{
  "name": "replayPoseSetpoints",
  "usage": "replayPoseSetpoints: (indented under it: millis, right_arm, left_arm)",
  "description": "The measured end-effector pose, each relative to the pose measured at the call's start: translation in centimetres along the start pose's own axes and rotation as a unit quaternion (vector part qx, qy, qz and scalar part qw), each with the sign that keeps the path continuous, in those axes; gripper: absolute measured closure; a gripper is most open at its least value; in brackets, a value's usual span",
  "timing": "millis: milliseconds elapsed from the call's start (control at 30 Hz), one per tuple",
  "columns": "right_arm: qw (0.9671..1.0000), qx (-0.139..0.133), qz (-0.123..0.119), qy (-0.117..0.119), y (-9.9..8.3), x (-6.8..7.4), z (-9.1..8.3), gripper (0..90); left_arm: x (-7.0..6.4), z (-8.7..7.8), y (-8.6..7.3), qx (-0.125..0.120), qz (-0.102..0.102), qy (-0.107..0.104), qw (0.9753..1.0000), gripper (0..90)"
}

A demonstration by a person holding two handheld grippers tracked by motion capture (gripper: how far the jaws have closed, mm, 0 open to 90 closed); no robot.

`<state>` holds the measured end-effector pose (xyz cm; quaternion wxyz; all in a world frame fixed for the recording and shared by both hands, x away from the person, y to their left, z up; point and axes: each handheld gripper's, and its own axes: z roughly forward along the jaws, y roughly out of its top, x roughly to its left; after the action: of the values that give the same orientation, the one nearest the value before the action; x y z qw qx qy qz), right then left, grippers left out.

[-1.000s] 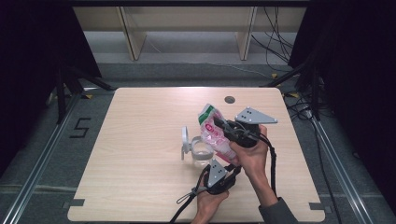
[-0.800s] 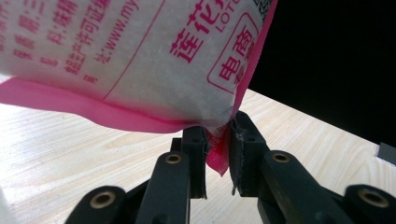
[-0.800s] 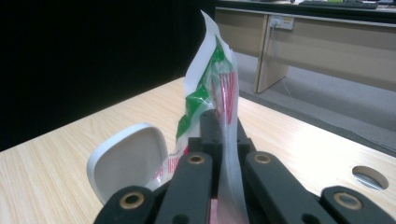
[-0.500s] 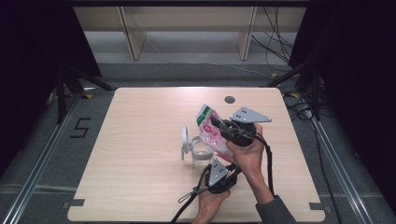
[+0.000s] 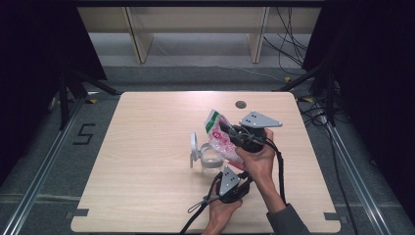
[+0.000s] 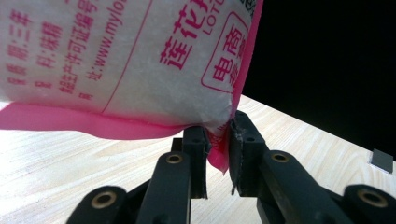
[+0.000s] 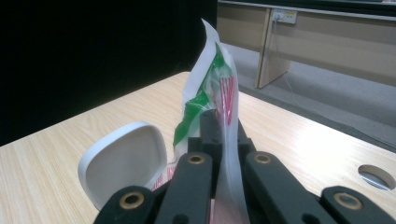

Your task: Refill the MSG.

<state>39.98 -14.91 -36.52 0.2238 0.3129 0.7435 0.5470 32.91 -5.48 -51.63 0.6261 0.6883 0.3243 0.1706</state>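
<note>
Both grippers pinch the pink snack bag (image 5: pixel 221 139) above the worktop (image 5: pixel 147 161): the left gripper (image 6: pixel 217 154) nips its bottom corner, the right gripper (image 7: pixel 223 135) squeezes its top. A clear jar (image 5: pixel 211 157) with an open white lid (image 5: pixel 194 146) sits right under the bag, which hides part of it. A small round hole (image 5: pixel 240 104) lies farther back.

My pale wooden worktop (image 5: pixel 142 166) has a round cable hole (image 5: pixel 240 104) near its far edge. Grey floor (image 5: pixel 195 73) surrounds it, with a "5" marked (image 5: pixel 83 133) to my left. Beyond stand light wooden shelf legs (image 5: pixel 138 34), loose cables (image 5: pixel 288 44) trailing at the far right, and black curtains (image 5: pixel 29 58) on both sides.
</note>
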Motion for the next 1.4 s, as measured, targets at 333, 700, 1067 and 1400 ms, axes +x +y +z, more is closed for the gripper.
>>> replayPoseSetpoints:
  millis: [333,700,1067,1400]
  right_arm:
    - [0.9999,0.01,0.005,-0.005,0.1,0.1,0.3,90.0]
    - [0.9994,0.025,-0.02,-0.01,0.4,0.7,0.6,90.0]
    - [0.9992,0.029,-0.026,-0.004,0.6,0.9,0.8,90.0]
    - [0.9989,0.032,-0.035,-0.005,0.8,1.0,0.9,90.0]
  left_arm:
    - [0.1,0.2,0.0,-0.003,0.0,-0.001,1.0,78.0]
    - [-0.1,0.3,0.2,-0.009,0.0,-0.003,1.0,78.1]
    - [0.0,0.3,0.3,-0.01,0.016,0.001,0.9998,78.2]
    - [-0.1,0.2,0.4,-0.01,0.023,0.005,0.9997,78.3]
